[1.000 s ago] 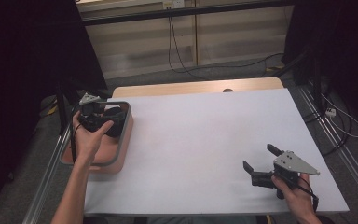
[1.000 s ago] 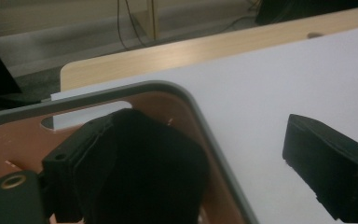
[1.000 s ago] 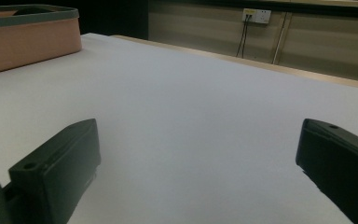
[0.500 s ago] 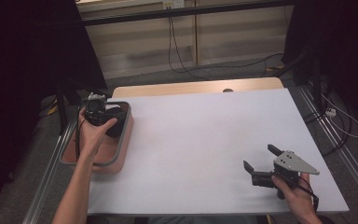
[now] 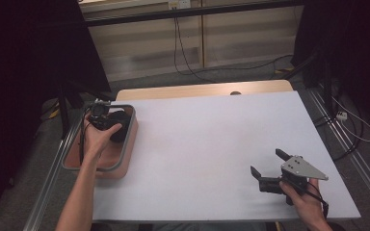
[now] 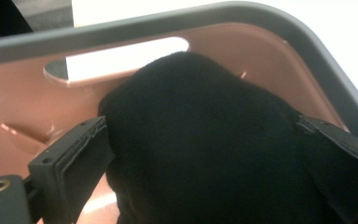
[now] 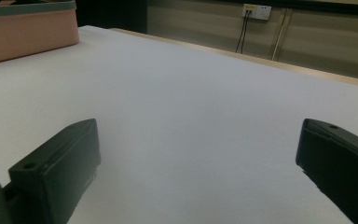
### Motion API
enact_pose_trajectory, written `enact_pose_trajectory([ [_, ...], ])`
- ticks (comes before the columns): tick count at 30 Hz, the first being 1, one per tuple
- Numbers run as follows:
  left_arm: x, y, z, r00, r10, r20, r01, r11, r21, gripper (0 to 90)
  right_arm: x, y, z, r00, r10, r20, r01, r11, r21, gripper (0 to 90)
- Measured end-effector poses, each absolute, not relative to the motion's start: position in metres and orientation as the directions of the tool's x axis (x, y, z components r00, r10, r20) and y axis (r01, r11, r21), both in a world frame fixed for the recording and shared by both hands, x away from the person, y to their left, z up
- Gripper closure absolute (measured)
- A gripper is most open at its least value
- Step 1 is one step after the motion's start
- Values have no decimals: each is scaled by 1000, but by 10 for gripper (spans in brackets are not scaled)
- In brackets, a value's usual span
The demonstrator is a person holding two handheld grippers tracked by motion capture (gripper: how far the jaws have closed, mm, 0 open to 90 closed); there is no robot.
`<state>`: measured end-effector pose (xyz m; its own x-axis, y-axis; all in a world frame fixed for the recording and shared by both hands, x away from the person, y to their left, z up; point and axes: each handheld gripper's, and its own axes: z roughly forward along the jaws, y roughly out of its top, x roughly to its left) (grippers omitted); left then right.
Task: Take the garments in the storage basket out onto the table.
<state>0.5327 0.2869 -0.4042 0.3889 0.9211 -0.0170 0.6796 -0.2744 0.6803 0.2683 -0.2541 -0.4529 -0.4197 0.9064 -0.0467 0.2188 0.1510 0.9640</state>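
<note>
A black cloth (image 5: 121,129) lies bundled in a pink bin with a grey rim (image 5: 125,147) at the table's left edge. My left gripper (image 5: 105,119) reaches down into the bin. In the left gripper view the black cloth (image 6: 205,154) bulges between the two jaws of the left gripper (image 6: 198,130) and touches both pads. The jaws have just been opening and stand wide, not squeezing the cloth. My right gripper (image 5: 267,162) rests low over the white tabletop at the front right. It is open, and the right gripper view shows my right gripper (image 7: 198,128) with nothing between its jaws.
The white table surface (image 5: 212,139) stretches between the two hands. A wooden strip (image 5: 202,90) runs along its far edge. The pink bin (image 7: 28,28) is at the far left in the right gripper view. Cables and dark stands surround the table.
My left hand has sunk into the bin and the gripper now straddles the black cloth. The right hand and its gripper have stayed where they were.
</note>
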Motion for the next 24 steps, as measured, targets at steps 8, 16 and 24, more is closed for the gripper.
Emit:
enact_pose_trajectory([
  [8,538,284,-412,382,924,0,707,-292,644,11,267,-252,-452,-427,902,-56,215,162,963,0],
  [16,544,283,-417,362,932,-21,741,-274,613,9,268,-251,-453,-429,901,-60,217,167,962,0],
  [24,549,287,-427,373,920,-125,777,-235,584,76,268,-251,-453,-433,900,-50,224,162,961,0],
])
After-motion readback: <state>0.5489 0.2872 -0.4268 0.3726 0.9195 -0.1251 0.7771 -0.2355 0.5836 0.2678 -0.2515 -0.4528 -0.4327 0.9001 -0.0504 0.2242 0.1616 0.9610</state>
